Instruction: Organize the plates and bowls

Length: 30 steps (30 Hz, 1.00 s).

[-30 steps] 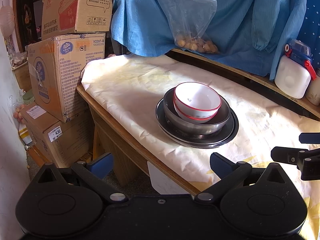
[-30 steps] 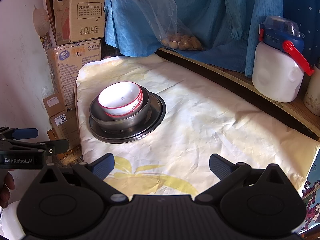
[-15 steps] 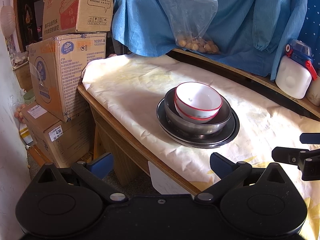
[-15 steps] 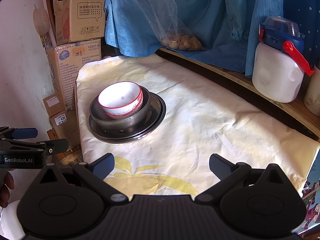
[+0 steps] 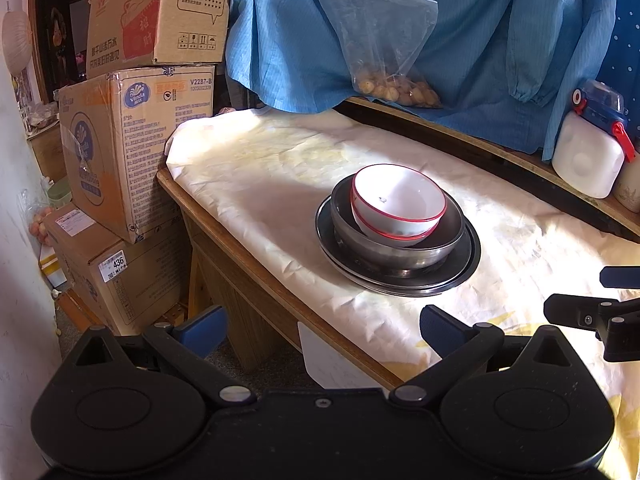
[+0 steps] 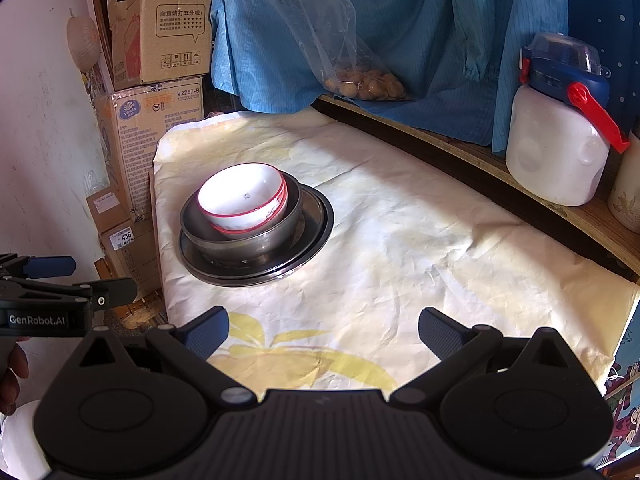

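Indoors, wooden table point(image 5: 224, 220) under pale cloth point(image 6: 420, 240), cardboard boxes point(image 5: 132, 140) beside

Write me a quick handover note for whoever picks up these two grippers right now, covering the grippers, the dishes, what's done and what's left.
Left gripper: open, holding nothing, held off the table's front edge.
Right gripper: open, holding nothing, over the near end of the tablecloth.
Dishes: one stack on the cloth. Red-rimmed white bowls, apparently two nested, sit inside a steel bowl, which sits on steel plates.
Done: everything visible is nested in that single stack.
Left: no loose dishes are in view. If the stack needs moving, that has not started; neither gripper touches it.
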### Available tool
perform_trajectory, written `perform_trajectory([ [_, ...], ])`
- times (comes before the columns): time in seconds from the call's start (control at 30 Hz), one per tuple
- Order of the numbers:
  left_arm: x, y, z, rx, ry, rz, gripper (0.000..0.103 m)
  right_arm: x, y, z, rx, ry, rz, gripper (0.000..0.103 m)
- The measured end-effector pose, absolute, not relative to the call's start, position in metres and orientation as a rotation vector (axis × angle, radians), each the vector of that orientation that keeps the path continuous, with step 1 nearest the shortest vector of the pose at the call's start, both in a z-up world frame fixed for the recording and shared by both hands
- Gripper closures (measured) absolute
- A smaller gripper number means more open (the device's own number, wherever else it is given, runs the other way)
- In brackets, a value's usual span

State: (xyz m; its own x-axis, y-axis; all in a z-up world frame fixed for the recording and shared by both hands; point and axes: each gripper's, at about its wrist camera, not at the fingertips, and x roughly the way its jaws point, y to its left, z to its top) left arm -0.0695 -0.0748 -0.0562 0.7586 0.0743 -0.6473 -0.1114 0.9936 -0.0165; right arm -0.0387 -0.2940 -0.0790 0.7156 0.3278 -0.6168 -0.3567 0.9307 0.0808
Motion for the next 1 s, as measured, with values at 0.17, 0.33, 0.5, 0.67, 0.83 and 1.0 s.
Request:
perform_trajectory([
  [0.17, -0.0702, -0.0732, -0.0563, -0.058, 0.703, 0.102, 0.001, -0.0385, -0.2939, -0.0791, -0.045, 0.675, 0.378, 0.0],
  [0.33, -0.0704, -0.0732, -0.0565, -0.058, 0.704, 0.102, 0.001, -0.0386, -0.2937, -0.0788, -0.046, 0.674, 0.379, 0.0],
  [0.5, -0.0701, -0.0734, -0.0564, -0.057, 0.704, 0.102, 0.001, -0.0384, -0.2938, -0.0789, -0.046, 0.674, 0.379, 0.0],
  [0.67, -0.07, -0.0735, -0.0562, -0.058, 0.704, 0.103, 0.001, -0.0384, -0.294, -0.0789, -0.046, 0.674, 0.38, 0.0],
  [0.83, -0.0694, -0.0743, -0.0559, -0.056, 0.704, 0.103, 0.001, -0.0384, -0.2939, -0.0789, -0.046, 0.674, 0.38, 0.0],
  [1.0, -0.0706, -0.0731, -0.0555, -0.063, 0.698, 0.099, 0.001, -0.038, -0.2938, -0.0793, -0.046, 0.675, 0.38, 0.0],
])
